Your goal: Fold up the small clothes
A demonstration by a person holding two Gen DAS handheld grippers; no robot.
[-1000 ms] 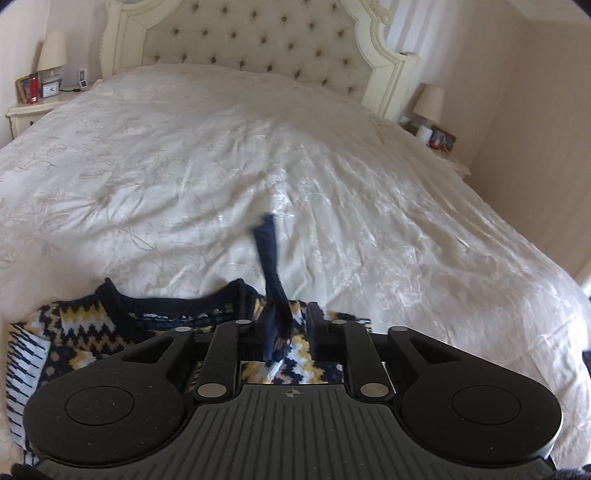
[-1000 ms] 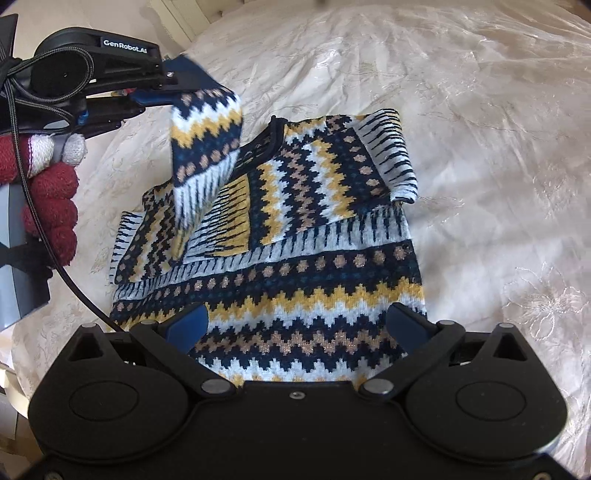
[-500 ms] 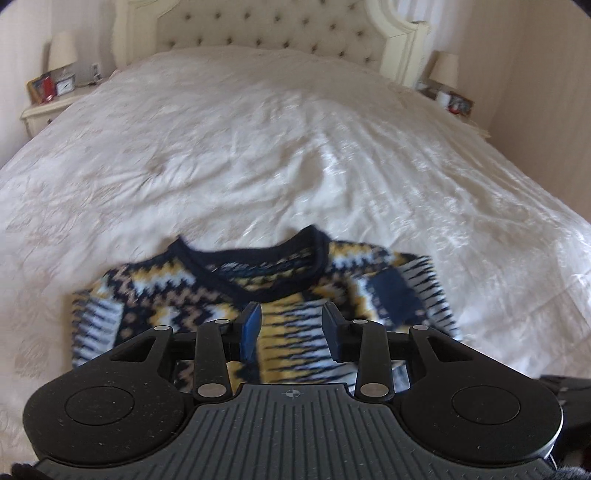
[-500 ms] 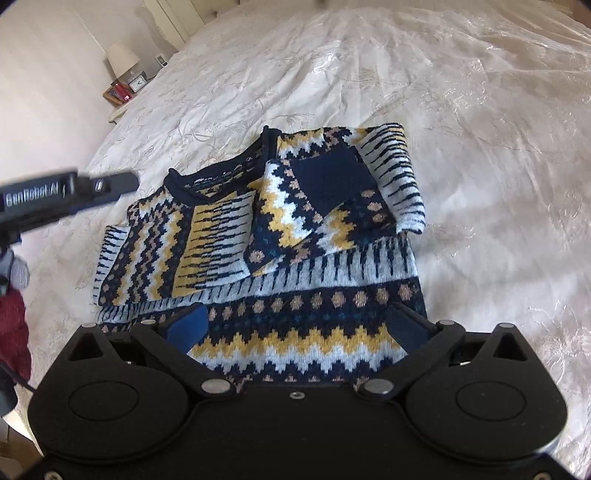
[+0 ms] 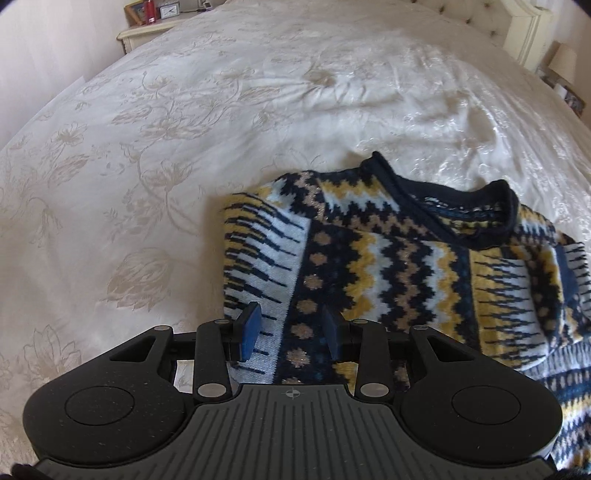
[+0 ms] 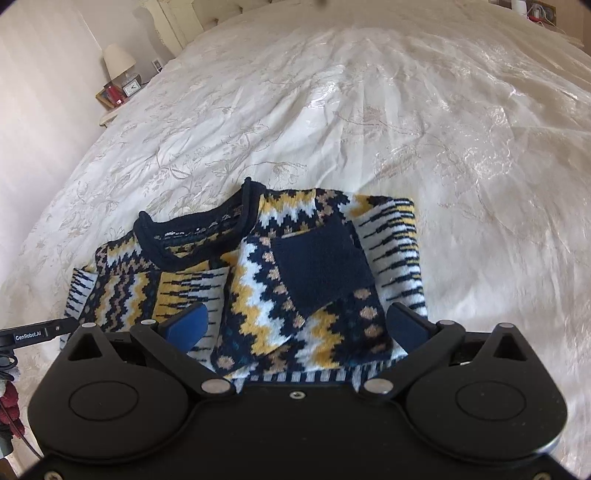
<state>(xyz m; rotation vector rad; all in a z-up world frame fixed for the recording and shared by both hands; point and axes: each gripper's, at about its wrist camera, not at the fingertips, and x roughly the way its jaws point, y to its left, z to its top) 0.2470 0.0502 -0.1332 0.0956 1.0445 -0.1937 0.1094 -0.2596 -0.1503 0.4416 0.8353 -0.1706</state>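
A small navy, yellow and white patterned sweater [image 5: 388, 266] lies flat on the white bedspread [image 5: 184, 129], both sleeves folded in over its front. It also shows in the right wrist view [image 6: 295, 280]. My left gripper [image 5: 291, 334] is open and empty, low over the sweater's left side. My right gripper [image 6: 295, 325] is wide open and empty, low over the folded right sleeve [image 6: 321, 269]. The left gripper's body [image 6: 33, 334] shows at the left edge of the right wrist view.
The bedspread [image 6: 406, 110] stretches wide around the sweater. A nightstand [image 5: 147, 29] with a clock and red can stands at the bed's far left; it also shows in the right wrist view [image 6: 118, 96]. A lamp [image 5: 565, 62] stands at the far right.
My left gripper let go of the left sleeve, which now lies folded on the sweater's front. It then dropped low over the sweater's left side. My right gripper moved forward over the sweater.
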